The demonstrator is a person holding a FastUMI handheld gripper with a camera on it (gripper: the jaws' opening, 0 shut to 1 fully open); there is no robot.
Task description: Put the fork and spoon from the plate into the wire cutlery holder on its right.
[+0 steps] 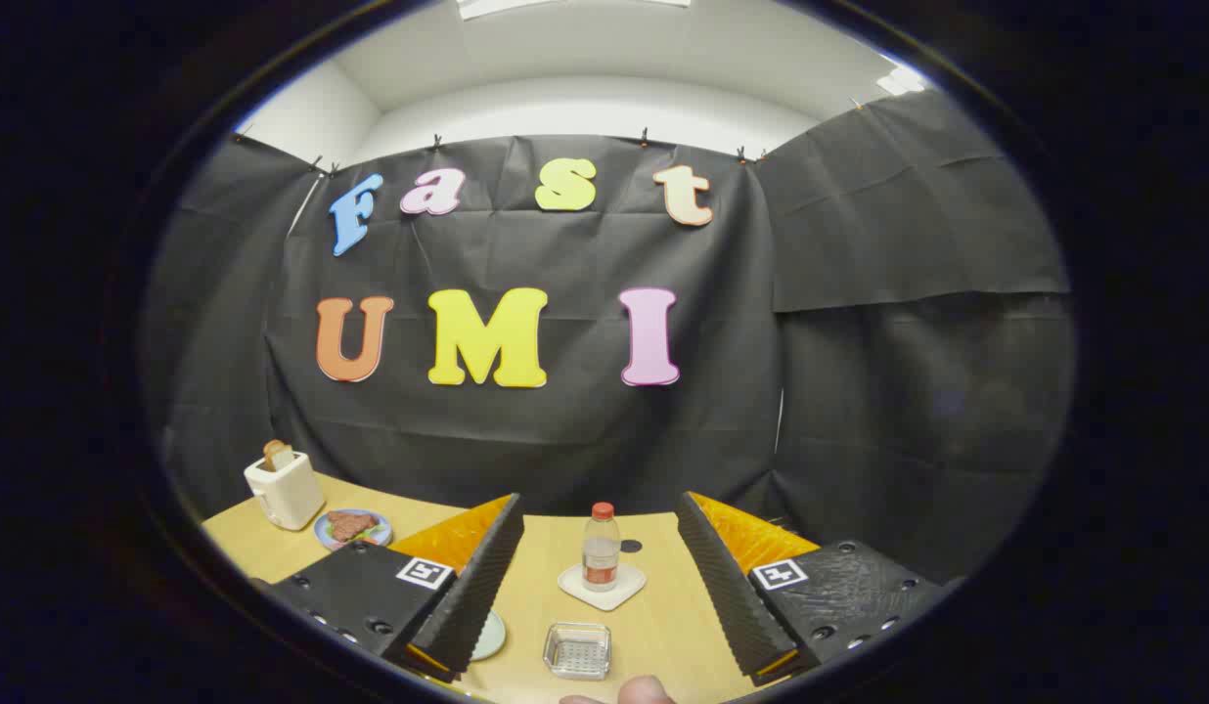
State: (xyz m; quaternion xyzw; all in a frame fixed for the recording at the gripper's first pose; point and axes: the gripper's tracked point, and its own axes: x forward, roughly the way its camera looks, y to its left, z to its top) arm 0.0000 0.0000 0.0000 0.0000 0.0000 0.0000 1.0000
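Observation:
My gripper [600, 506] is held high above a wooden table [663, 616], its fingers wide open with nothing between them. Below, between the fingers, stands a small square wire cutlery holder [577, 650] that looks empty. To its left, a pale plate [491, 636] peeks out from behind the left finger [472, 587], which covers most of it. Whatever lies on that plate is hidden from me.
A clear bottle with a red cap [601, 548] stands on a white coaster [602, 587] just beyond the holder. Far left are a white toaster [284, 489] holding toast and a small plate of food [352, 528]. A person's fingertip [646, 690] shows near the holder.

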